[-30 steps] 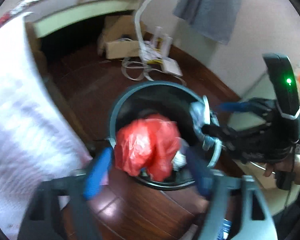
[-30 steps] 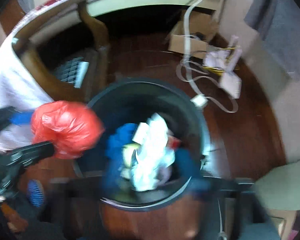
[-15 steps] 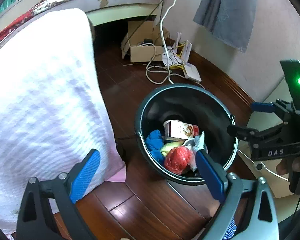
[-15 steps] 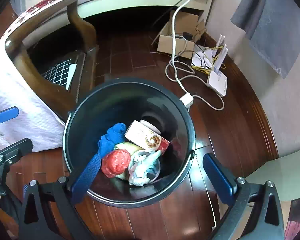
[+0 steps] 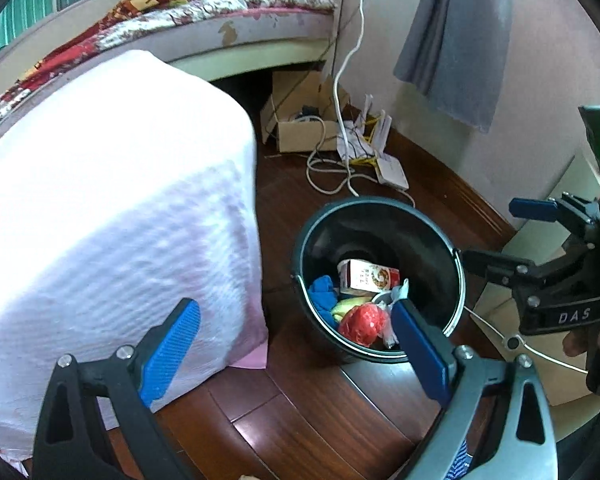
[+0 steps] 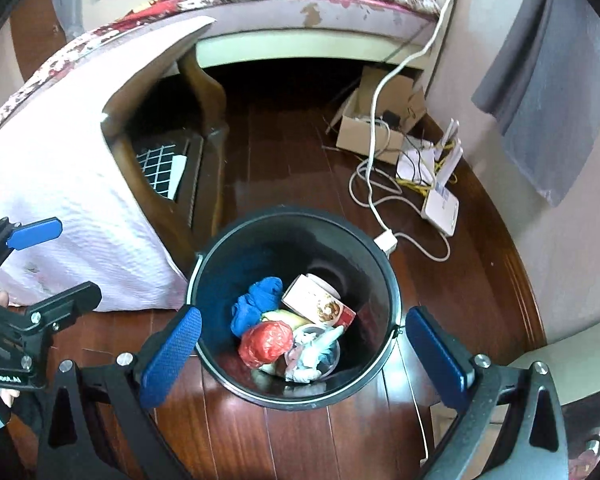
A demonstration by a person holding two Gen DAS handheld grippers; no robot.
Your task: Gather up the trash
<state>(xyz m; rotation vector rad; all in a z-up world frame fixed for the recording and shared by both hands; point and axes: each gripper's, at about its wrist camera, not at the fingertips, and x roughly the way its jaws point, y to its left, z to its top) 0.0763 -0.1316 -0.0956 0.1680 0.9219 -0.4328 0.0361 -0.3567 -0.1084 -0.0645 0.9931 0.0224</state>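
Red bag [image 6: 266, 344] now lies in the bin [image 6: 380, 368]; both grippers, left [image 5: 296, 354] and right [image 6: 304, 358], have just opened wide and hold nothing. Watch the floor cable [image 6: 380, 204]: your next sweep could snag it.

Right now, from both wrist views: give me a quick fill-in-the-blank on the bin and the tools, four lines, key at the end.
1. The red bag lies inside the black ____.
2. Both the left tool and the right tool are ____, holding nothing.
3. The blue cloth sits on the ____ side of the carton in the right wrist view.
4. The bin stands on a ____ floor.

Missing words: bin; open; left; wooden
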